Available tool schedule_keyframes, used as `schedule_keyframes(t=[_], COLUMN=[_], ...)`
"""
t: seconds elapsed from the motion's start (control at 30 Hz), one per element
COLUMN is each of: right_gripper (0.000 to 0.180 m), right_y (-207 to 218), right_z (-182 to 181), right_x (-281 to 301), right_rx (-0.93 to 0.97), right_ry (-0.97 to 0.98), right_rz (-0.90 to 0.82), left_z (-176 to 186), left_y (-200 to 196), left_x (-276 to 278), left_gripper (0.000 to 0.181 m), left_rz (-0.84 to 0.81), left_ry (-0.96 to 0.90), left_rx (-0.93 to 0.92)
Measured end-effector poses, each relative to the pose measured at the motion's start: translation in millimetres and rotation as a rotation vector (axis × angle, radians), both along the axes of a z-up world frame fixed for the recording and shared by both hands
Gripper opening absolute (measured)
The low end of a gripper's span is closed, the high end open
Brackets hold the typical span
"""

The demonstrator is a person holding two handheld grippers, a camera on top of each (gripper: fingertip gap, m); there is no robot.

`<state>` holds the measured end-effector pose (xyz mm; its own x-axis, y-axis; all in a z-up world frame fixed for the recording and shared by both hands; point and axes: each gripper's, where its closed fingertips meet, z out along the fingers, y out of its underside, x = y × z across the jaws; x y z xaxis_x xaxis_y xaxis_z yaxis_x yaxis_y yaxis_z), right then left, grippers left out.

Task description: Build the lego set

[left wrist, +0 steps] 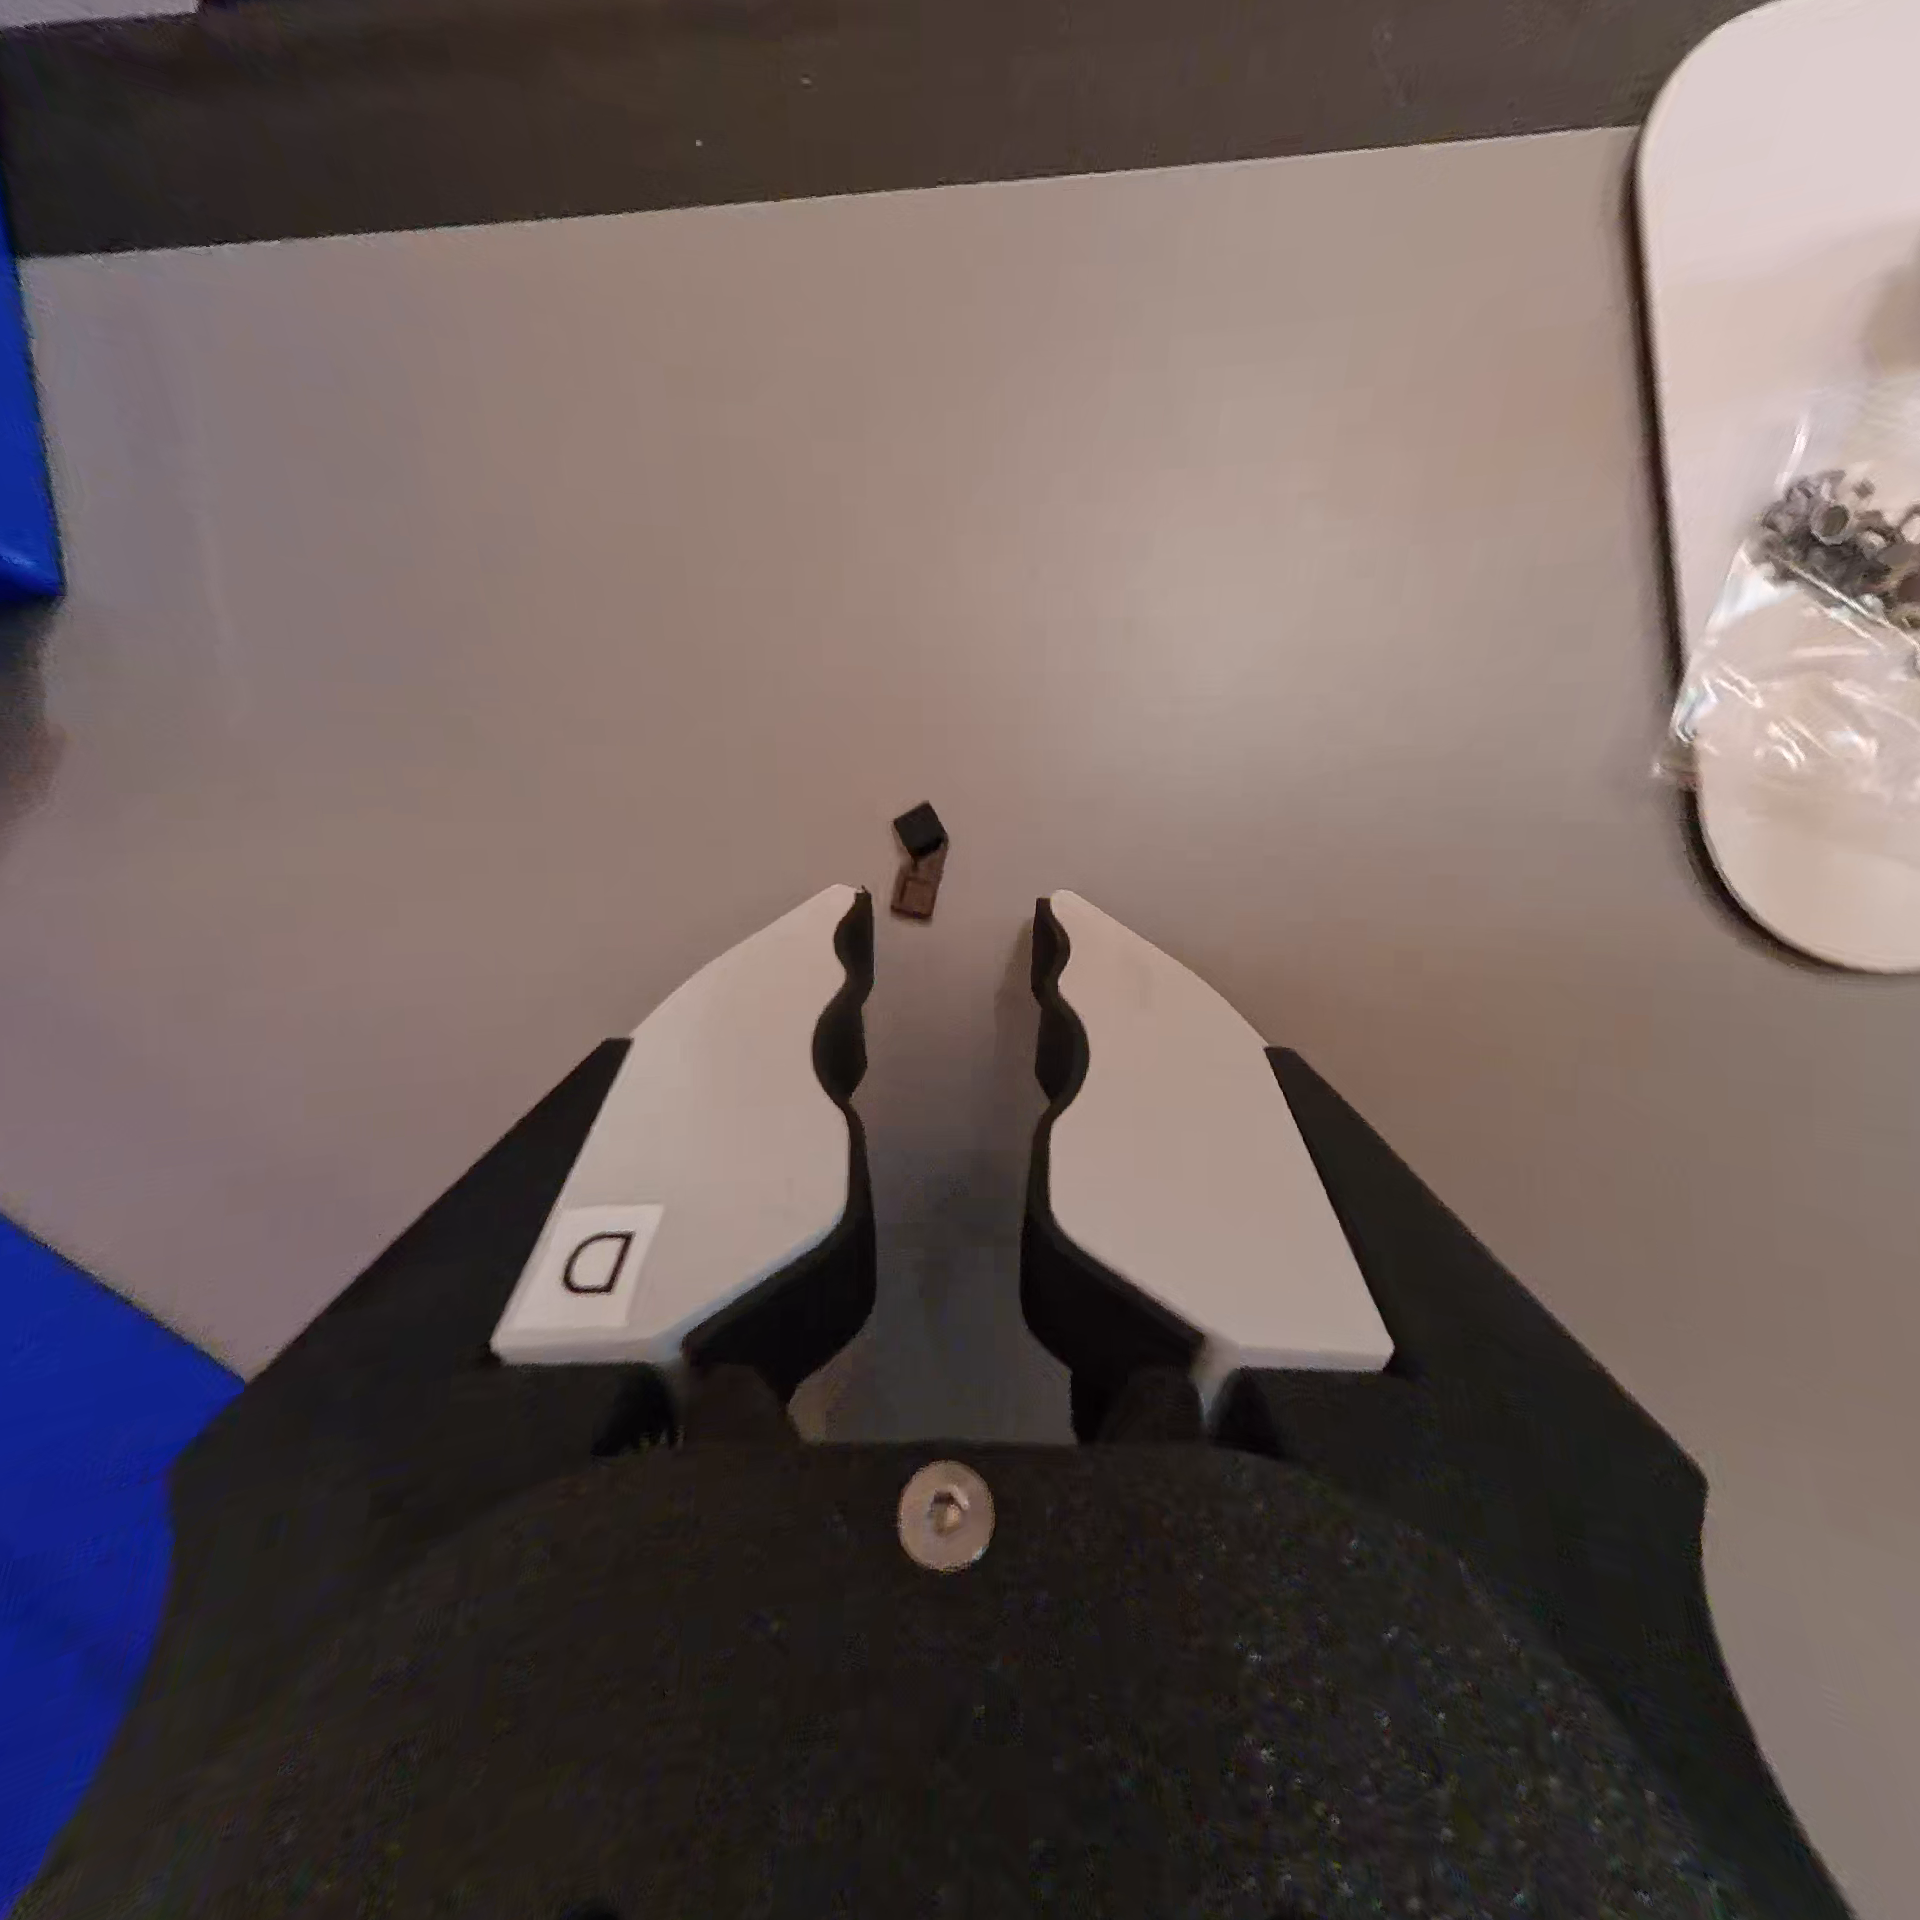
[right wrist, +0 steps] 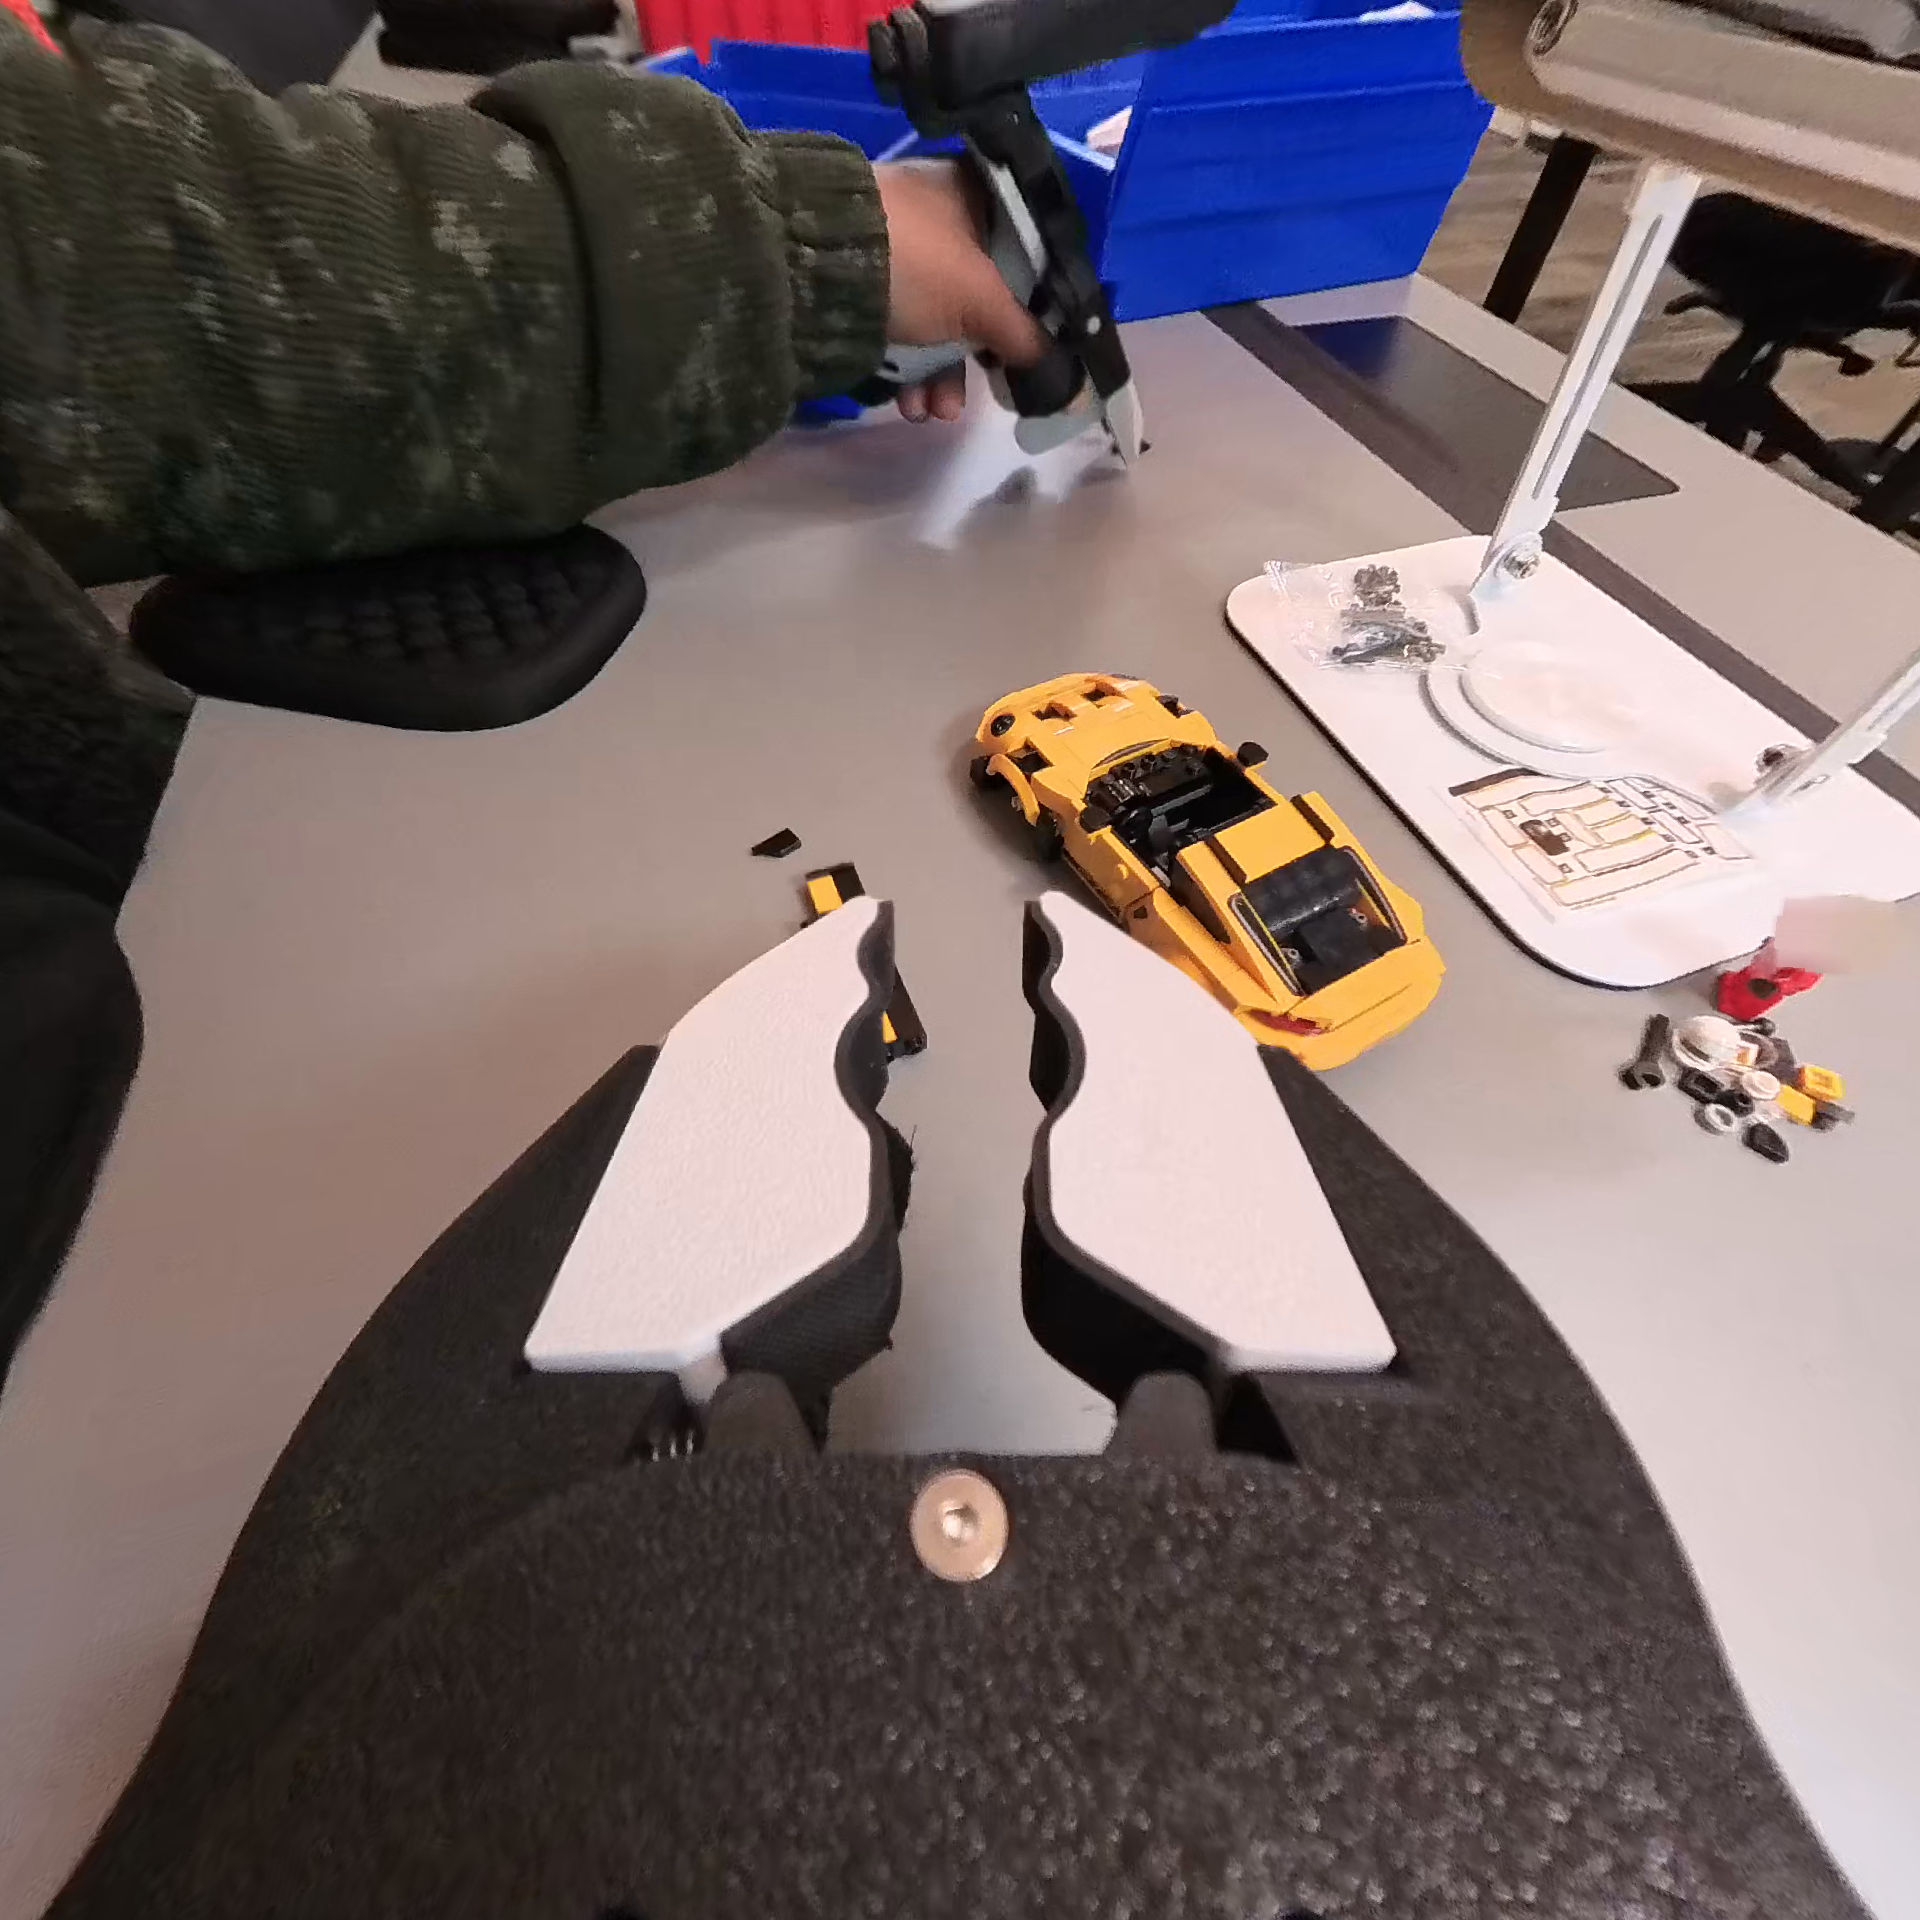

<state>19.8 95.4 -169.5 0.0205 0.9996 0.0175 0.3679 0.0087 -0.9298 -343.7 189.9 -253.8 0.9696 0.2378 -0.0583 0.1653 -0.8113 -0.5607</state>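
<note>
left fingers [left wrist: 951,909] apart, empty; tiny dark piece [left wrist: 915,860] lies on worktop [left wrist: 520,623] just ahead of left tip. right fingers [right wrist: 958,914] apart, empty; yellow car [right wrist: 1205,852] just right of tips. piece likely light, stiff, slippery: pinch flat sides.

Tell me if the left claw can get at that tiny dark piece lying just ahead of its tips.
Probably yes. The left claw is open, and the tiny dark piece lies on bare table just past its tips, nearer the left one. Nothing lies between them; a slight shift left would centre it.
</note>
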Motion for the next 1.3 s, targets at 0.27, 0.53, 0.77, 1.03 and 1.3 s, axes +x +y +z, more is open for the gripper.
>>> schedule_keyframes(t=[0.27, 0.53, 0.77, 1.03, 1.3], right_gripper=[0.021, 0.021, 0.019, 0.017, 0.016], right_y=[3, 3, 10, 17, 32], right_z=[2, 1, 2, -8, -8], right_x=[2, 2, 4, 3, 10], right_rx=[0.005, 0.017, 0.02, 0.019, 0.037], right_ry=[0.014, 0.008, 0.023, -0.002, 0.009], right_rz=[-0.023, -0.03, -0.056, -0.086, -0.161], left_z=[-4, -3, 47, 56, 20], left_y=[6, -4, -33, -105, -141], left_x=[-10, 1, 102, 266, 370], left_gripper=[0.016, 0.007, 0.007, 0.007, 0.007], left_rz=[0.017, -0.025, -0.397, -0.979, -1.243], left_ry=[-0.087, -0.157, -0.243, -0.268, -0.22], left_rx=[0.024, 0.035, 0.218, 0.223, 0.118])
